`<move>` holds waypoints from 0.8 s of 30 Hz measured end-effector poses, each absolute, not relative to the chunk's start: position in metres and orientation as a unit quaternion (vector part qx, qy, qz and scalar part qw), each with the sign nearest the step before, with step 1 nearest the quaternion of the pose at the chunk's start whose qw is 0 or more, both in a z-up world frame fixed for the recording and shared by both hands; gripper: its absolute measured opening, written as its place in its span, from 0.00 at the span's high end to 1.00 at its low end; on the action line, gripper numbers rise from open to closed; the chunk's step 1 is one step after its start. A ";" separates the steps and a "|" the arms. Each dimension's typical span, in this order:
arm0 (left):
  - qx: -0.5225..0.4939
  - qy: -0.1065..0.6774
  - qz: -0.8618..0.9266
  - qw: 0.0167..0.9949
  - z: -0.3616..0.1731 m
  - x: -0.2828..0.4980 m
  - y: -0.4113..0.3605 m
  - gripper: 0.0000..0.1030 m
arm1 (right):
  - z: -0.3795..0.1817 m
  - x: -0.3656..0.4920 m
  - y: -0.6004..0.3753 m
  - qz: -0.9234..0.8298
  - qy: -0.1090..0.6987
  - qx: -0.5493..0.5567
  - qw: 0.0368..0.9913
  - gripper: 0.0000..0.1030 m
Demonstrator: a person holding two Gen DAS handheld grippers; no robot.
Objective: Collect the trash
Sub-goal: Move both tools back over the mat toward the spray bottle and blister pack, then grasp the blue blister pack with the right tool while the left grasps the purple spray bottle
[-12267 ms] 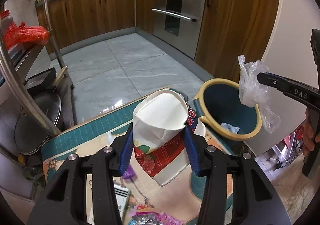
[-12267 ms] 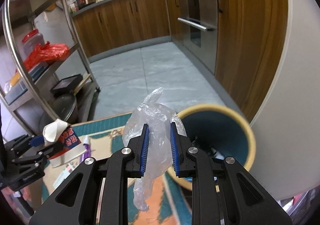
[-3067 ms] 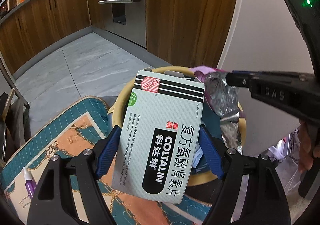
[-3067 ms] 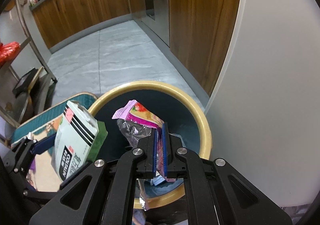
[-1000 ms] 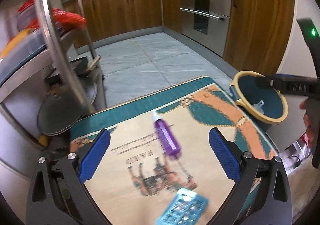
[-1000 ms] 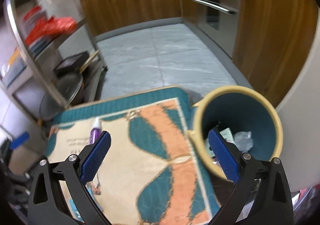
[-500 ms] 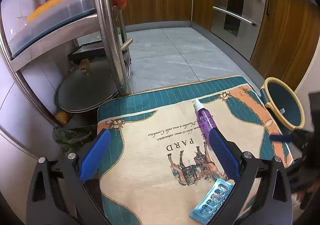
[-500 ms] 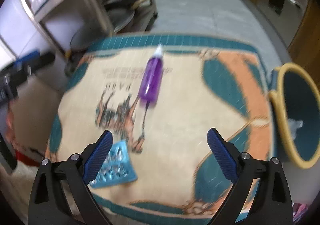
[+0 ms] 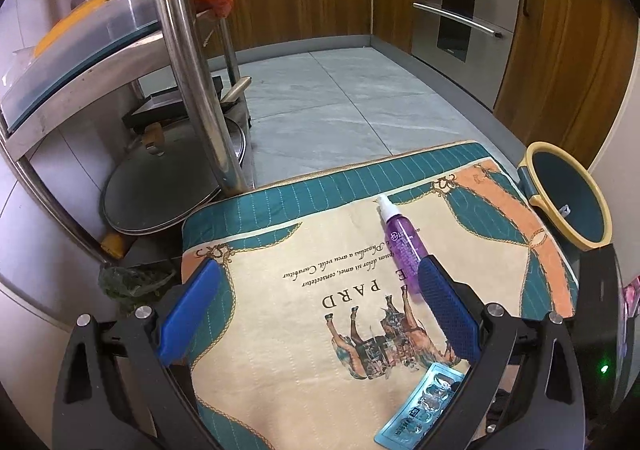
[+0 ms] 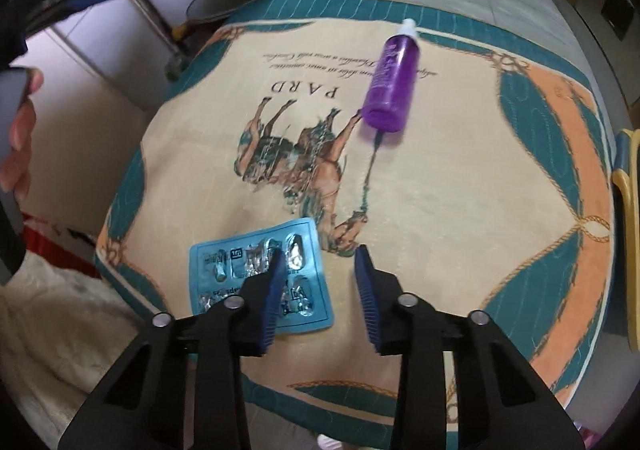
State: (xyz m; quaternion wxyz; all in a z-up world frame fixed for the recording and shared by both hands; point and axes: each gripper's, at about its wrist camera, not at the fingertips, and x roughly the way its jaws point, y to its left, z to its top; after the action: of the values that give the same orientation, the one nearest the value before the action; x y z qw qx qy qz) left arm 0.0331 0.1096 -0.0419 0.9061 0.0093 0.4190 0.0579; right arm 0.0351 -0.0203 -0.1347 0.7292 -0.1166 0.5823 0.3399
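A blue blister pack (image 10: 224, 274) and a purple spray bottle (image 10: 390, 86) lie on a horse-print mat (image 10: 460, 210). My right gripper (image 10: 320, 252) points down over the pack's right edge. Its jaws are closing; one finger is above the pack, and the pads are not pressing on it. My left gripper (image 9: 320, 270) is open wide above the mat, its right finger next to the bottle (image 9: 400, 246). The pack (image 9: 420, 406) shows near that finger's base. The yellow-rimmed teal bin (image 9: 580, 190) stands beyond the mat's right edge, with scraps inside.
A steel rack (image 9: 188, 50) with pan lids (image 9: 172, 190) underneath stands left of the mat. Wooden cabinets and an oven (image 9: 460, 18) line the far side of the tiled floor. A person's hand (image 10: 20, 130) holds the left gripper. White fluffy cloth (image 10: 60, 330) lies at the lower left.
My right gripper has dropped close to the mat, over the blister pack, and its jaws have narrowed. The left gripper's view has shifted only slightly closer to the mat.
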 end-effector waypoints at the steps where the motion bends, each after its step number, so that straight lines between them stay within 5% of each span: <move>1: 0.010 0.420 0.059 0.906 -0.042 0.033 0.110 0.06 | -0.137 0.034 -0.018 0.342 0.584 -0.116 0.727 0.67; 15: -0.009 0.452 0.103 0.886 -0.059 0.037 0.130 0.06 | -0.149 0.031 -0.007 0.355 0.577 -0.137 0.723 0.78; 16: -0.006 0.452 0.103 0.886 -0.059 0.038 0.129 0.06 | -0.147 0.031 -0.009 0.353 0.576 -0.135 0.724 1.00; 24: -0.007 0.459 0.103 0.883 -0.063 0.044 0.123 0.06 | -0.134 0.047 -0.027 0.321 0.564 -0.123 0.751 0.99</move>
State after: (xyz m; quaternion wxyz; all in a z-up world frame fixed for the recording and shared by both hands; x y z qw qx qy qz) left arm 0.0444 0.1234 -0.0625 0.8825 -0.0073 0.4588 0.1028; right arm 0.0469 -0.0269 -0.1336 0.7513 -0.1229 0.5636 0.3206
